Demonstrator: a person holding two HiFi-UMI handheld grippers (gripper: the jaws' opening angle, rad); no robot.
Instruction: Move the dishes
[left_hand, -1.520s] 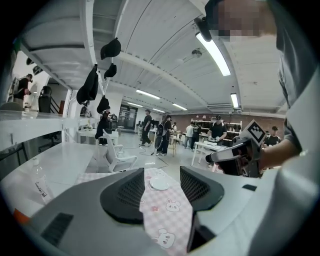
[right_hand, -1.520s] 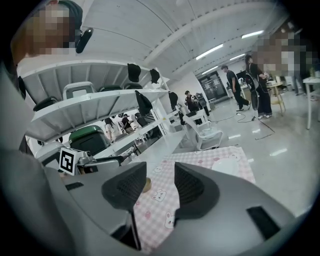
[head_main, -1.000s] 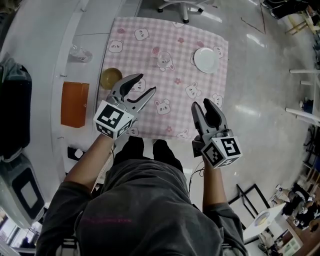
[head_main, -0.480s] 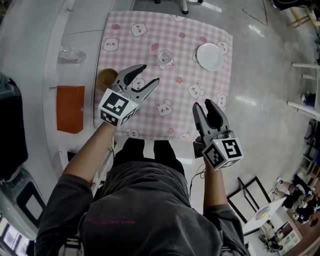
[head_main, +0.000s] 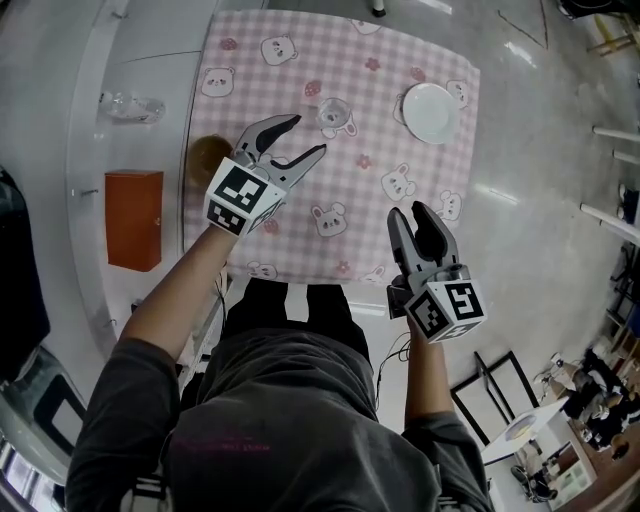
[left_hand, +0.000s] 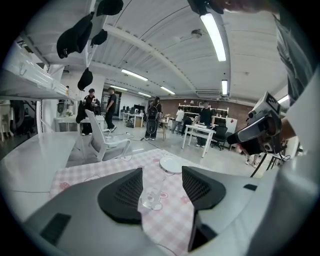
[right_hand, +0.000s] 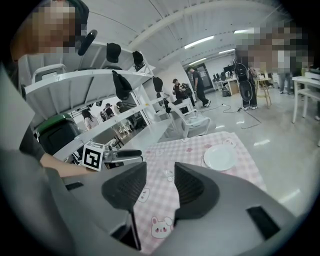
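Note:
A table under a pink checked cloth (head_main: 300, 245) carries a white plate (head_main: 430, 112) at the far right, a clear glass (head_main: 331, 117) near the middle and a brown bowl (head_main: 209, 155) at its left edge. My left gripper (head_main: 300, 137) hovers open over the cloth, just left of the glass. In the left gripper view the glass (left_hand: 150, 192) stands ahead between the open jaws of the left gripper (left_hand: 161, 187), with the plate (left_hand: 172, 164) beyond. My right gripper (head_main: 408, 212) hangs open and empty over the table's near right edge. The right gripper (right_hand: 160, 185) looks toward the plate (right_hand: 220, 157) and the glass (right_hand: 169, 173).
Left of the table runs a white counter (head_main: 140, 300) with an orange box (head_main: 133, 218) and a clear bottle (head_main: 130, 105). A white chair (left_hand: 107, 142) stands behind the table. Shiny floor (head_main: 540, 200) lies to the right. Several people and desks are far off.
My left gripper has moved forward over the cloth, closer to the glass. The right gripper has hardly shifted.

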